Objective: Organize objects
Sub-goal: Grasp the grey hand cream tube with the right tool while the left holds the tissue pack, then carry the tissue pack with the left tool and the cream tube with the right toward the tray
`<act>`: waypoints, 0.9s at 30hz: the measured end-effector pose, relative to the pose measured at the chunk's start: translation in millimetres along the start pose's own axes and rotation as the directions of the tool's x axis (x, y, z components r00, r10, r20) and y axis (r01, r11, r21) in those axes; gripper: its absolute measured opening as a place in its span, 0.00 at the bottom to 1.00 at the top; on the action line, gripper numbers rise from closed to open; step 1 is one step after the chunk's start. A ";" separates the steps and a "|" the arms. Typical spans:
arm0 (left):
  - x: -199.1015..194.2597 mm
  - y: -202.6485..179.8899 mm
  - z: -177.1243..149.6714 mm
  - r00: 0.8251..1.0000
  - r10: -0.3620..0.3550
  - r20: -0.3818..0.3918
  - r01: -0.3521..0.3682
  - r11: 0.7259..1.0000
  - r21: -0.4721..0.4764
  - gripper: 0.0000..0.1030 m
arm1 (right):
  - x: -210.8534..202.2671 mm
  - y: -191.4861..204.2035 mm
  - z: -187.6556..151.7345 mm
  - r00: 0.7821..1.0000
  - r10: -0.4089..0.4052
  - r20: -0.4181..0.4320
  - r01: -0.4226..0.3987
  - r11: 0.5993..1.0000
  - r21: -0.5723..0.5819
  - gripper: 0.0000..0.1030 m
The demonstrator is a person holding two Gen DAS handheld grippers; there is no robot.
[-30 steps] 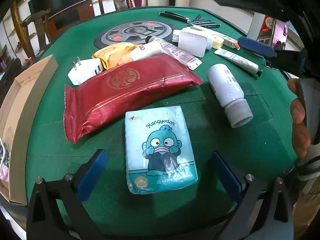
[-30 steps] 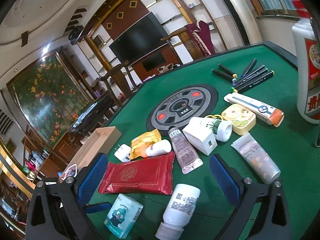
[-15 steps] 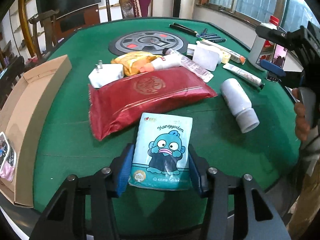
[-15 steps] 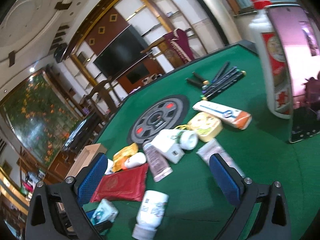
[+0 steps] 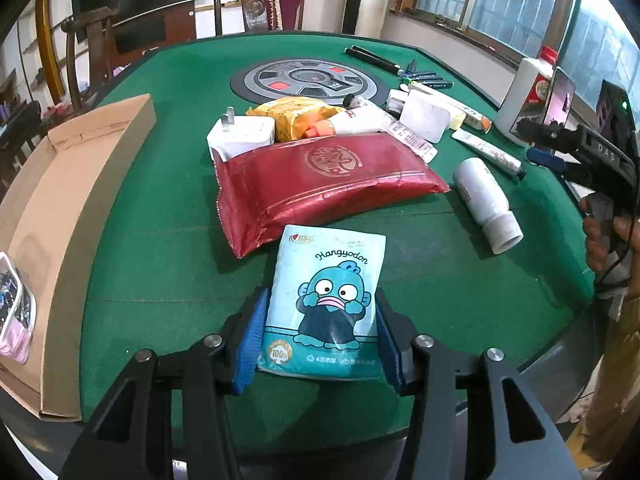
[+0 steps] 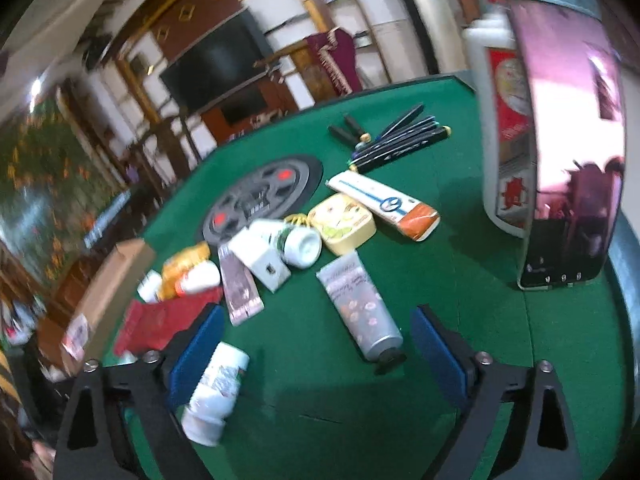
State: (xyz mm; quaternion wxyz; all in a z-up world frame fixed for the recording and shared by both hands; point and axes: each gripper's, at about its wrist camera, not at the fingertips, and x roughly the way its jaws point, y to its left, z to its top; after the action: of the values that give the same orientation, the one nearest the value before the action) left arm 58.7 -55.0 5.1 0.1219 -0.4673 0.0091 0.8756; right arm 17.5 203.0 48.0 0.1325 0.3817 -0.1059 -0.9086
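Green table [image 5: 168, 208]; left tongs [image 5: 320, 336] clamp tissue pack [image 5: 326, 300]; right tongs [image 6: 316, 348] closing, empty.

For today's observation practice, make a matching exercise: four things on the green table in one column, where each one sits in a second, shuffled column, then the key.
Things
1. tissue pack
2. red pouch
3. cardboard box
4. white bottle

Places
A. at the table's left edge in the left wrist view
B. lying on its side, right of the red pouch
C. between the left gripper jaws
D. mid-table, just beyond the tissue pack

Pairs: 1-C, 2-D, 3-A, 4-B
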 end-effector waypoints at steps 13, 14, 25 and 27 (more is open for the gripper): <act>1.7 -7.0 0.4 0.999 0.044 -0.011 -0.043 0.999 0.026 0.49 | 50.3 2.4 6.0 0.967 -0.200 -0.159 0.158 0.958 -0.240 0.46; 2.0 -7.7 0.8 0.999 0.048 -0.014 -0.048 0.998 0.027 0.49 | 51.9 6.0 4.6 0.964 -0.217 -0.154 0.172 0.950 -0.262 0.41; 0.6 -4.3 1.9 0.999 0.040 0.003 -0.039 0.999 -0.038 0.46 | 25.0 6.9 4.4 0.991 -0.119 -0.062 0.104 0.973 -0.208 0.30; -0.5 -3.6 1.4 1.000 0.028 0.007 -0.028 0.998 -0.054 0.46 | 13.6 7.4 7.6 0.998 -0.057 -0.023 0.052 0.984 -0.168 0.30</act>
State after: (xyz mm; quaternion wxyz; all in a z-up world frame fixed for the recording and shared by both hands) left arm 58.6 -51.5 6.7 0.0970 -0.4670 -0.0082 0.8789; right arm 4.0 192.3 46.4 0.1406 0.3845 -0.0170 -0.9122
